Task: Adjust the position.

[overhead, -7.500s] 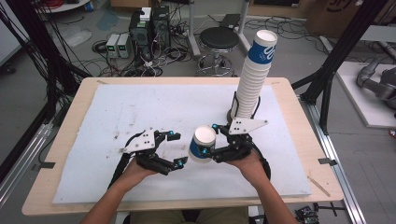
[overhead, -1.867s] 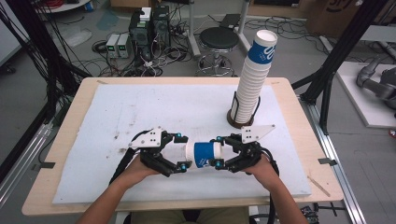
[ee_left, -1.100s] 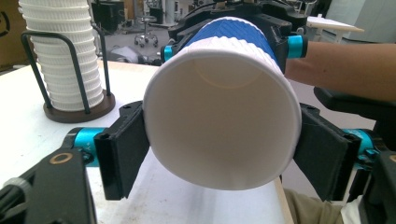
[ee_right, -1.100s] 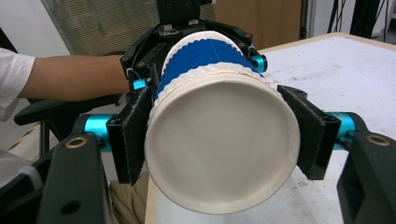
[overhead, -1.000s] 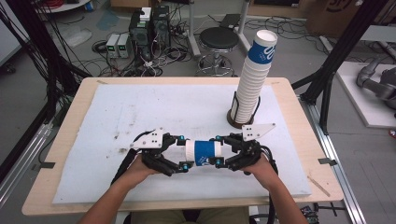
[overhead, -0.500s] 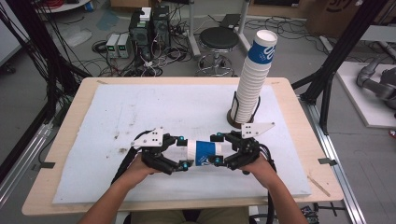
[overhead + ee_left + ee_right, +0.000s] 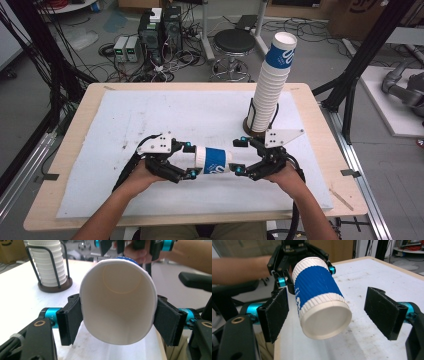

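Note:
A blue-and-white paper cup (image 7: 215, 160) hangs level above the table between my two grippers. My left gripper (image 7: 190, 159) is shut on its open rim end. In the left gripper view the pads (image 7: 71, 320) squeeze the cup (image 7: 117, 302) into an oval, and the jaws have just been closing on it. My right gripper (image 7: 241, 156) stands open around the base end. In the right gripper view the cup (image 7: 319, 290) points its white bottom at the camera, and my right gripper (image 7: 329, 313) has both pads clear of it, the right one far off.
A tall leaning stack of cups (image 7: 270, 85) rises from a round wire holder (image 7: 252, 125) at the back right, just behind my right hand. A white mat (image 7: 150, 115) covers the wooden table. In the left gripper view, the stack (image 7: 48, 262) stands at the upper left.
The cup, earlier upright in my right gripper, now lies level between both grippers. My left jaws have closed on its rim end. Both hands have hardly moved over the last second.

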`<state>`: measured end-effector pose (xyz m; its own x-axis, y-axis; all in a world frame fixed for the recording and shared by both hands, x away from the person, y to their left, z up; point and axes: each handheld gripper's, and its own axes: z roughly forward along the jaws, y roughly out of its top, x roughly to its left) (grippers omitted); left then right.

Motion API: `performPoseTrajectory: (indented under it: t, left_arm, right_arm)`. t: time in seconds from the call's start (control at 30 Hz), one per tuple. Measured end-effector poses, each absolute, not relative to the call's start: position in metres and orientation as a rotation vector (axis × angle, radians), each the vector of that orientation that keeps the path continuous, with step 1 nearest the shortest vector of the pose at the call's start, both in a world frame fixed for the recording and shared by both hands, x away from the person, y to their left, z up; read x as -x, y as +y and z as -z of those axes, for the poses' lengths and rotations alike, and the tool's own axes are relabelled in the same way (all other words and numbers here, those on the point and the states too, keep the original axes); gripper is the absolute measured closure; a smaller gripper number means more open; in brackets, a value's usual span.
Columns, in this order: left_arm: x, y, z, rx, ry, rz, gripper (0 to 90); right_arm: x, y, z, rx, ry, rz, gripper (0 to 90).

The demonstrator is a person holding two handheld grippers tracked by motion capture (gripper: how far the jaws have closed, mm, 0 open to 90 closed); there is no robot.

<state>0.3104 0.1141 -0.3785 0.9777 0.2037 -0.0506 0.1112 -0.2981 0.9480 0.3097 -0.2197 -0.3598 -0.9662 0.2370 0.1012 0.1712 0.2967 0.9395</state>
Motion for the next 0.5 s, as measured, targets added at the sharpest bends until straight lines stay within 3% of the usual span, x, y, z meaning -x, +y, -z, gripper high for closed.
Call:
performPoseTrajectory:
  t: [0.5]
  left_arm:
    - [-0.314, 0.104, 0.351, -2.143, 0.207, -0.143, 28.2]
  right_arm:
    - [-0.309, -0.182, 0.340, -0.169, 2.620, -1.341, 20.2]
